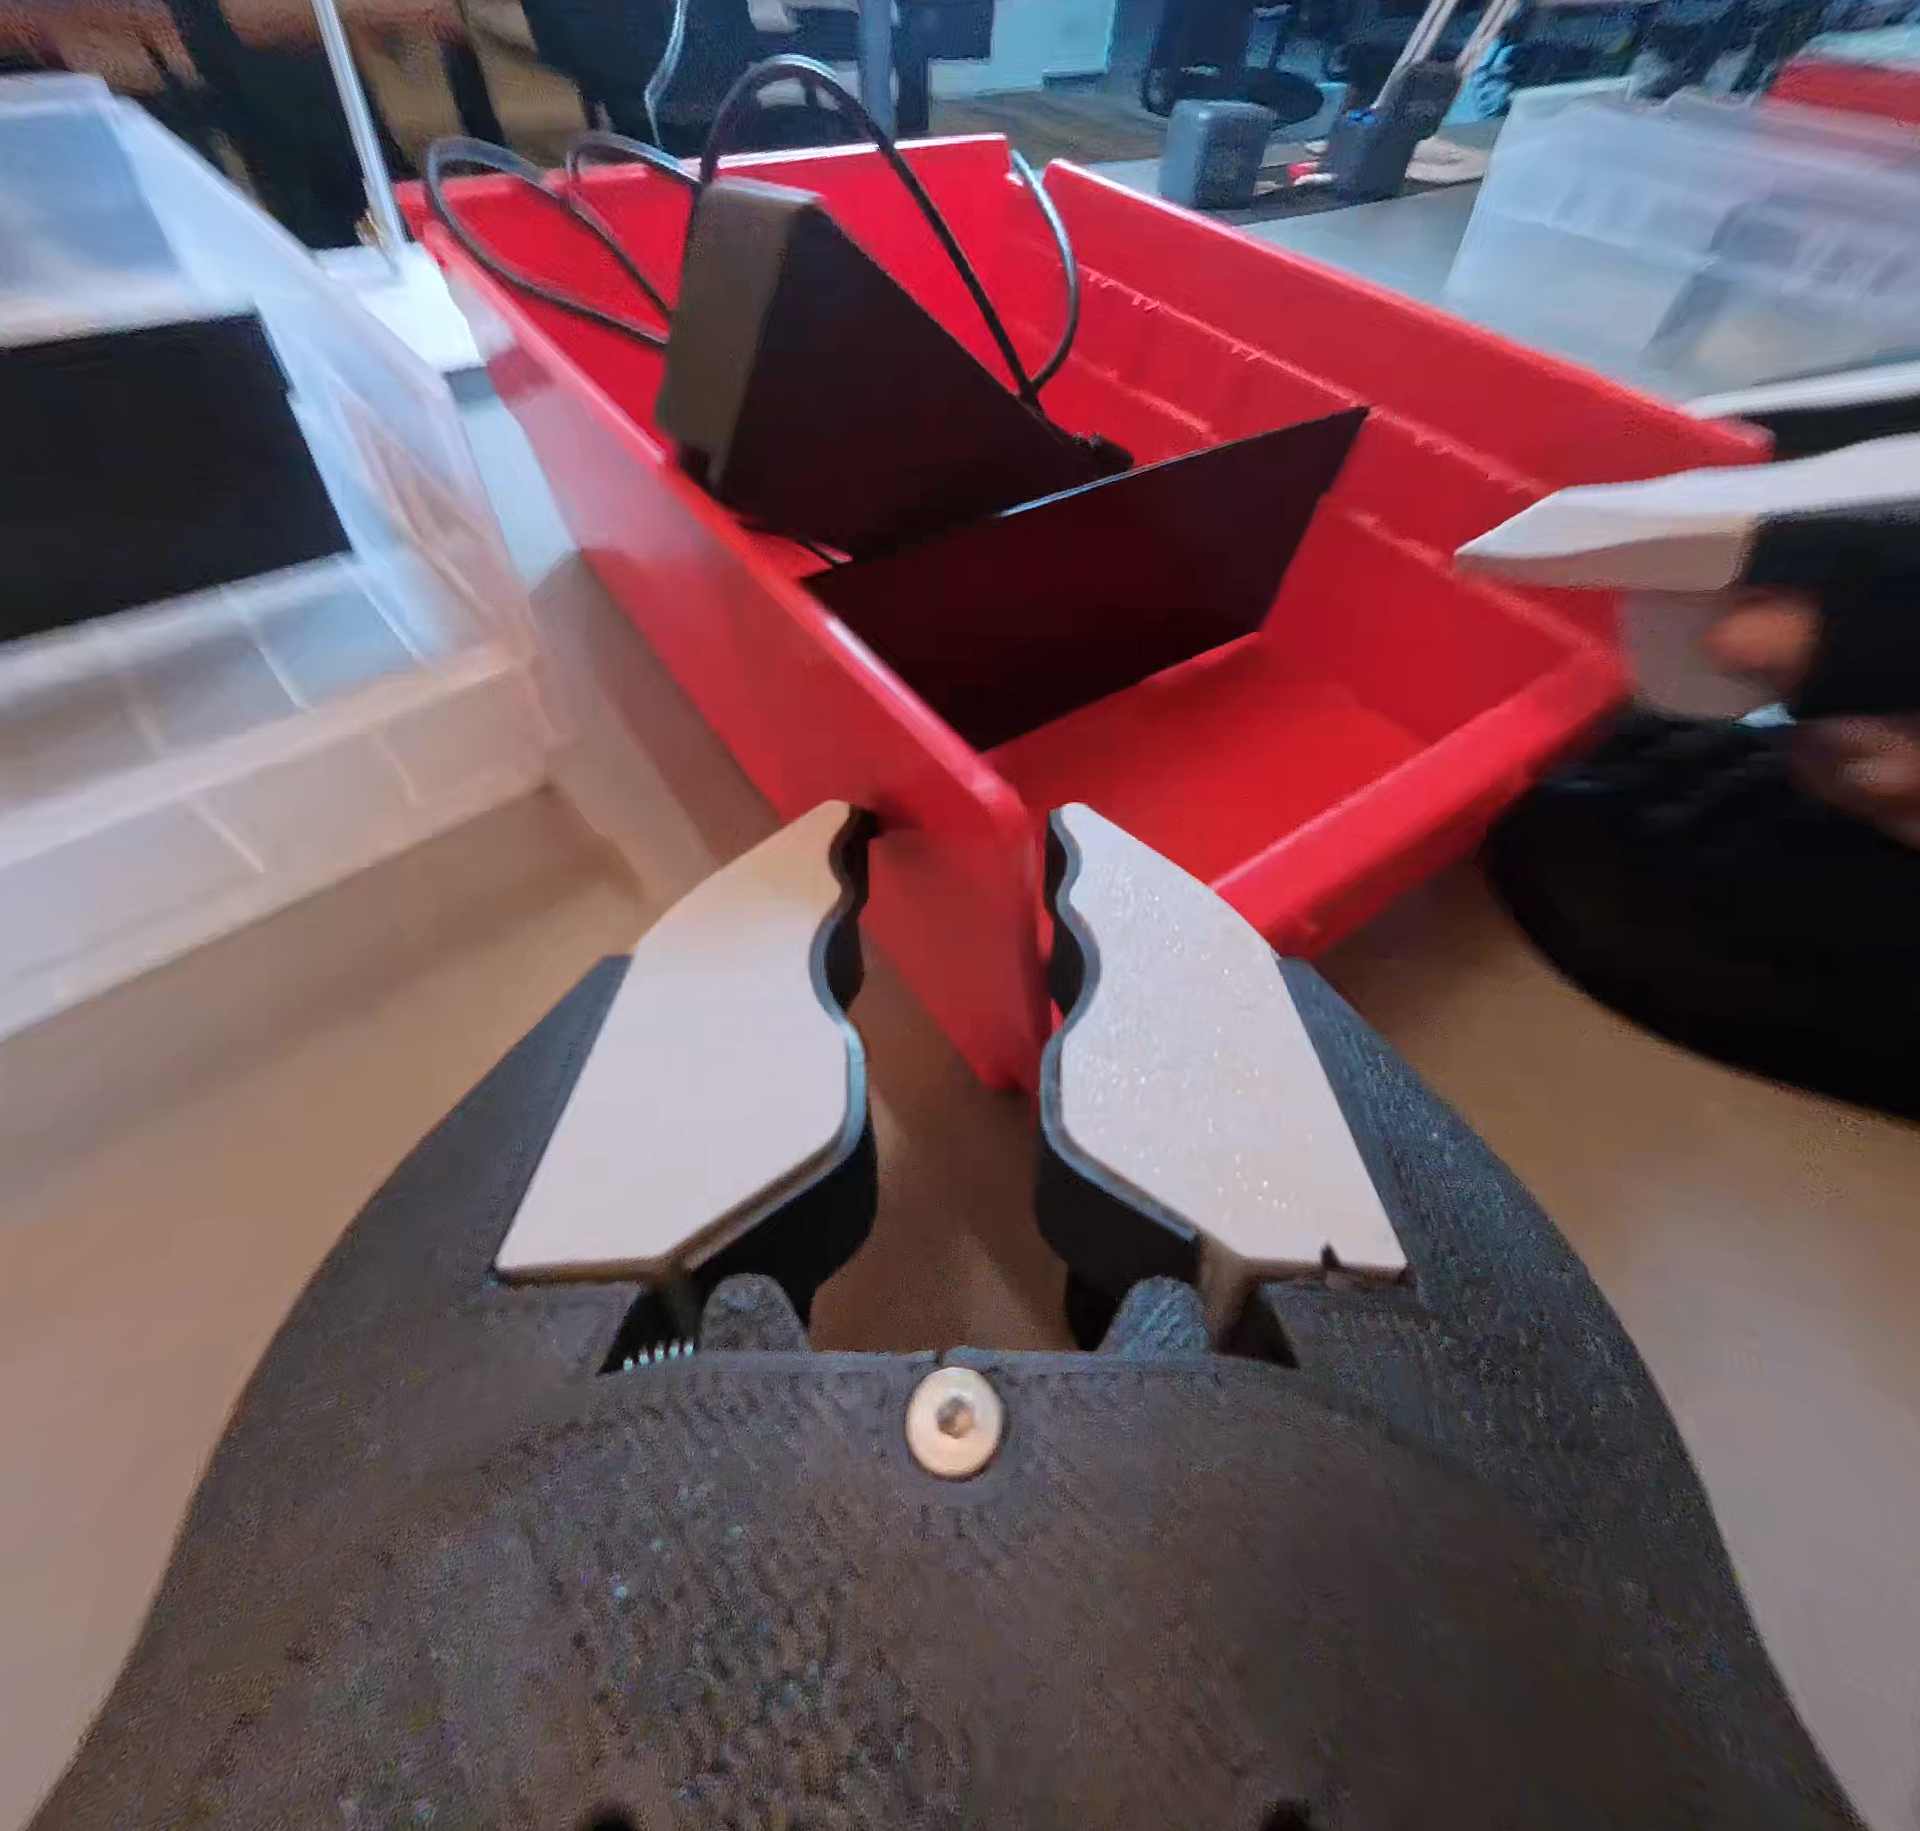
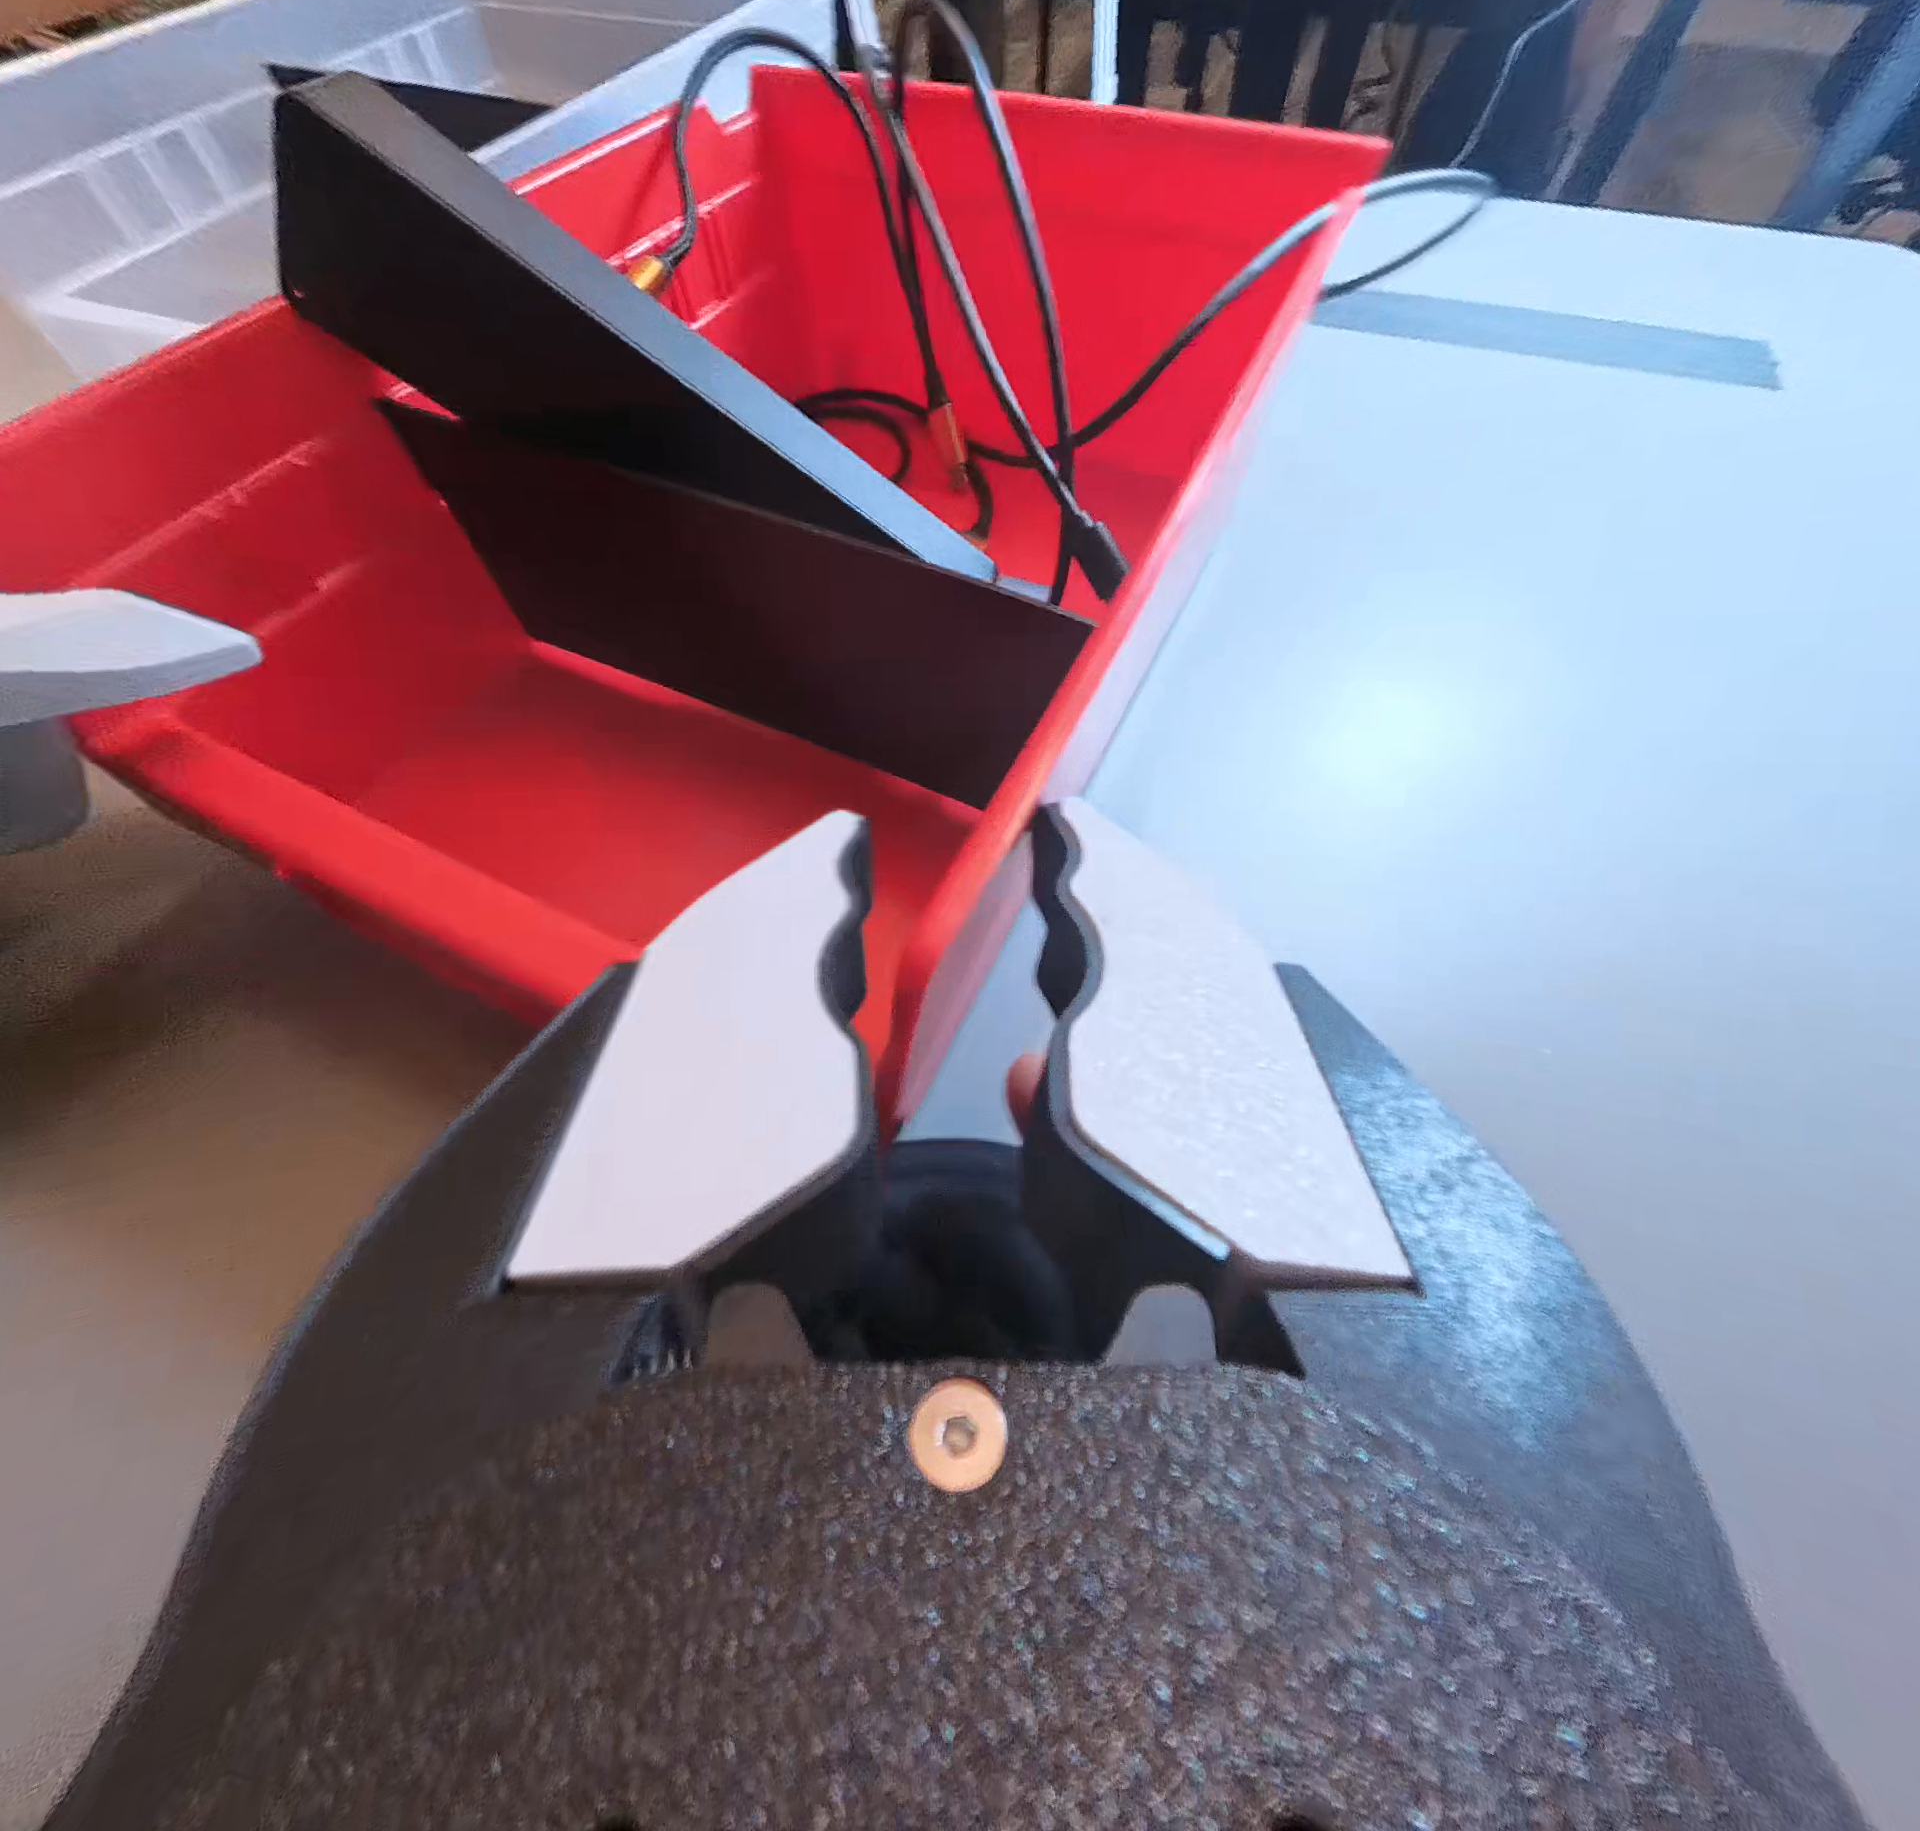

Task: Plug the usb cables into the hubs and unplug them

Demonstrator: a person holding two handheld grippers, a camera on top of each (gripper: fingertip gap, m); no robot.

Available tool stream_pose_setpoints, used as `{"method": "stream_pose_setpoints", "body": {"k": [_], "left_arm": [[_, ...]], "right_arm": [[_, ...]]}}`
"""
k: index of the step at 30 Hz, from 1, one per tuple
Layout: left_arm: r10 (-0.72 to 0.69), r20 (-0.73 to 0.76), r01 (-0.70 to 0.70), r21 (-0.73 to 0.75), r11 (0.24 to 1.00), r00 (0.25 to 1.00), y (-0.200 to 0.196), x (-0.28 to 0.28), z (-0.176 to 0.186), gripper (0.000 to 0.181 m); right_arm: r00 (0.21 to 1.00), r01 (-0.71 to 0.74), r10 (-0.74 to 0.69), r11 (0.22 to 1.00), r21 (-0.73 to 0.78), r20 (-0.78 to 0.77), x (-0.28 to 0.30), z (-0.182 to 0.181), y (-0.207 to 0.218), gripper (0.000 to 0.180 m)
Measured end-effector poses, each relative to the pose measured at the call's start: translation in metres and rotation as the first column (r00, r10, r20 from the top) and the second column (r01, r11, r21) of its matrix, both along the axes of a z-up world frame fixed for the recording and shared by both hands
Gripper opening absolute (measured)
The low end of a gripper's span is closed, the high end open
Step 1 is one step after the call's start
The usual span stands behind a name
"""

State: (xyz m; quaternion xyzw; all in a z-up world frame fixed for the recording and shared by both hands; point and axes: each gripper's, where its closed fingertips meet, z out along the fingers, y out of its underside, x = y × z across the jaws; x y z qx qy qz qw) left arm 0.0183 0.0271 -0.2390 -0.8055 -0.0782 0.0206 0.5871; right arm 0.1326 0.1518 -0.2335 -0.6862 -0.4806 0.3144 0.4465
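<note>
A red bin (image 1: 727, 638) stands on the table. A black wedge-shaped hub (image 1: 831, 379) leans in its far half, behind a black divider (image 1: 1091, 555). Black USB cables (image 1: 935, 202) loop over the hub. My left gripper (image 1: 951, 825) is shut on the bin's near left wall. In the right wrist view my right gripper (image 2: 951, 825) is shut on the bin's (image 2: 312, 586) right wall. That view shows the hub (image 2: 540, 327), the divider (image 2: 748, 618) and cables (image 2: 935, 275) with gold-tipped plugs (image 2: 945, 431) lying loose in the bin. Each gripper's finger shows in the other view.
Clear plastic bins stand at the left (image 1: 208, 638) and the far right (image 1: 1662, 223). A white bin (image 2: 208, 119) sits behind the red one. The grey table (image 2: 1558, 742) carries a strip of grey tape (image 2: 1538, 337). A hand (image 1: 1766, 638) holds the right gripper.
</note>
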Motion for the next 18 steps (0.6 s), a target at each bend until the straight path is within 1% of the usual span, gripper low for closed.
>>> {"method": "stream_pose_setpoints", "body": {"k": [1, 3, 4, 7, 9, 10, 12, 14, 18], "left_arm": [[0.034, -0.062, -0.035, -0.01, 0.999, 0.998, 0.003, -0.006, 0.0, 0.038], [0.031, -0.142, -0.041, -0.062, 0.997, 0.989, 0.005, -0.008, 0.003, 0.026], [0.022, -0.16, -0.032, -0.063, 0.998, 0.987, 0.006, -0.008, 0.005, 0.02], [-0.004, -0.189, 0.006, 0.007, 1.0, 0.982, 0.002, -0.002, 0.024, 0.019], [0.008, -0.229, 0.006, 0.064, 0.998, 0.973, -0.008, -0.001, 0.048, 0.017], [0.026, -0.245, -0.003, 0.092, 0.996, 0.969, -0.015, -0.003, 0.063, 0.017], [0.078, -0.286, -0.036, 0.151, 0.988, 0.955, -0.037, -0.012, 0.097, 0.015], [0.161, -0.357, -0.095, 0.195, 0.976, 0.92, -0.067, -0.026, 0.128, 0.013], [0.329, -0.435, -0.246, 0.238, 0.94, 0.838, -0.145, -0.066, 0.173, 0.011]], "right_arm": [[1.0, 0.009, -0.008, 0.999, 0.036, -0.009, 0.001, 0.004, 0.001, 0.022], [0.999, 0.034, -0.033, 0.99, 0.136, -0.008, 0.005, 0.01, 0.0, 0.021], [0.999, 0.047, -0.044, 0.984, 0.17, -0.02, 0.007, 0.014, -0.001, 0.021], [0.992, 0.088, -0.062, 0.964, 0.252, -0.112, 0.019, 0.041, -0.008, 0.015], [0.988, 0.093, -0.046, 0.937, 0.338, -0.144, 0.023, 0.069, -0.019, 0.012], [0.989, 0.075, -0.025, 0.933, 0.352, -0.143, 0.021, 0.081, -0.026, 0.014], [0.985, 0.033, 0.033, 0.927, 0.373, -0.171, 0.011, 0.105, -0.043, 0.014], [0.976, -0.006, 0.094, 0.914, 0.405, -0.197, -0.008, 0.125, -0.066, 0.014], [0.923, -0.14, 0.271, 0.898, 0.417, -0.273, -0.069, 0.154, -0.126, 0.016]]}}
